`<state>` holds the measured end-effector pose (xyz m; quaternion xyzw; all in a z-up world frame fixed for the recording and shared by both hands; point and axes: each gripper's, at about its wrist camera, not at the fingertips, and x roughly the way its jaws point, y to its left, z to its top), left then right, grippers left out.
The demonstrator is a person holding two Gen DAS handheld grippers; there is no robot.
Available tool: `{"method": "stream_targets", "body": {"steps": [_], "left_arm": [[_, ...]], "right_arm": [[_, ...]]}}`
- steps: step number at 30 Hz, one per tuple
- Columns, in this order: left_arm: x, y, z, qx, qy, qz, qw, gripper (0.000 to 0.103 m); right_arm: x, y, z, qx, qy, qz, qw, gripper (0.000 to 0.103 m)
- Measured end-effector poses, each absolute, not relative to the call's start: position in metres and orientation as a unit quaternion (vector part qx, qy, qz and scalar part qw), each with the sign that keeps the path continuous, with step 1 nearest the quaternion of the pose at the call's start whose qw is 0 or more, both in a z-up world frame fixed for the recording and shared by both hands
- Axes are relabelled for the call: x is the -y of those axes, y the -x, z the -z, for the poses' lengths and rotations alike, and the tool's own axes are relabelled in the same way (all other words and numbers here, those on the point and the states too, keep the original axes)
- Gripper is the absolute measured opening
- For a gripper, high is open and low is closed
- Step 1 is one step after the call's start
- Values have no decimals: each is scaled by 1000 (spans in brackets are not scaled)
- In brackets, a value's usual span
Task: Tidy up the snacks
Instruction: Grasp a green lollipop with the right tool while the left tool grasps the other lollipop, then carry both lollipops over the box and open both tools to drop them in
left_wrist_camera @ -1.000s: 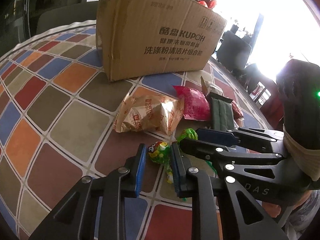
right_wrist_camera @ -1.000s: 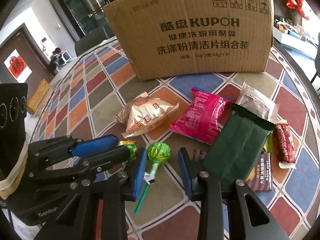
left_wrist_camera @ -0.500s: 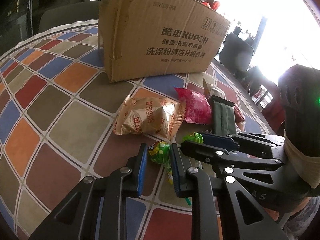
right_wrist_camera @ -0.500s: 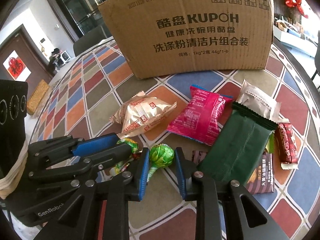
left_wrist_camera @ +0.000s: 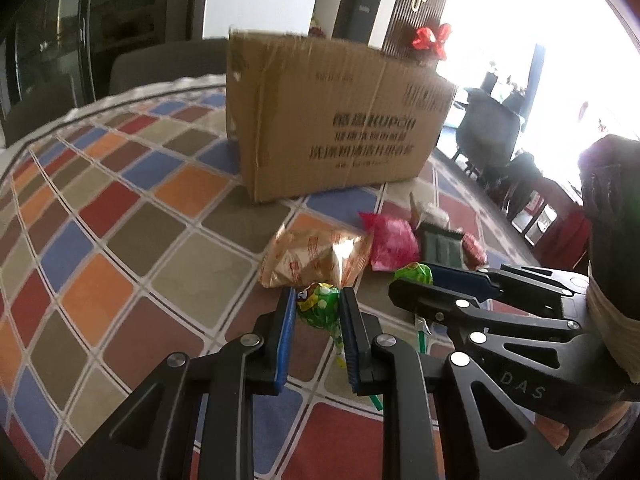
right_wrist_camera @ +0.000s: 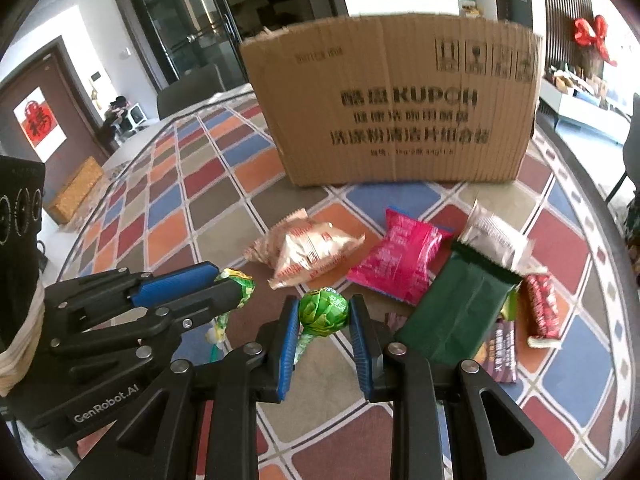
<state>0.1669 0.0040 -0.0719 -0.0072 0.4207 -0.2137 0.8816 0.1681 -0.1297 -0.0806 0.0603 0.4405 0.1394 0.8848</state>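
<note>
Nearest the cameras, each pair of tongs is clamped on a lollipop. The left tongs (left_wrist_camera: 316,310) pinch the green-and-yellow wrapped lollipop (left_wrist_camera: 316,306) by its head, stick hanging below; the right tongs (right_wrist_camera: 325,316) grip the green lollipop (right_wrist_camera: 323,312) the same way. Both sweets look lifted clear of the tabletop (right_wrist_camera: 224,236), so the step in hand appears to be the carry: two items picked, neither yet stowed.

Just beyond lie the remaining snacks: a beige packet (right_wrist_camera: 310,250), a pink packet (right_wrist_camera: 396,260), a dark green pouch (right_wrist_camera: 460,316) overlapping a silver packet (right_wrist_camera: 496,236), a red bar (right_wrist_camera: 540,308) and a brown wrapper (right_wrist_camera: 500,356).

Farthest stands the cardboard box (right_wrist_camera: 400,120), its opening hidden from both views. The next move likely calls for raising both lollipops above its rim, moving over the packets without snagging the sticks, then releasing inside.
</note>
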Motion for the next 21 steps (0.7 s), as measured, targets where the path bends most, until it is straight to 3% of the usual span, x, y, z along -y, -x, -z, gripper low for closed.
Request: {"method": "stream_targets", "body": {"steps": [21], "left_arm": [[15, -210, -52, -301, -1, 207, 931, 23]], "right_arm": [[158, -194, -38, -318, -46, -122, 939, 27]]}}
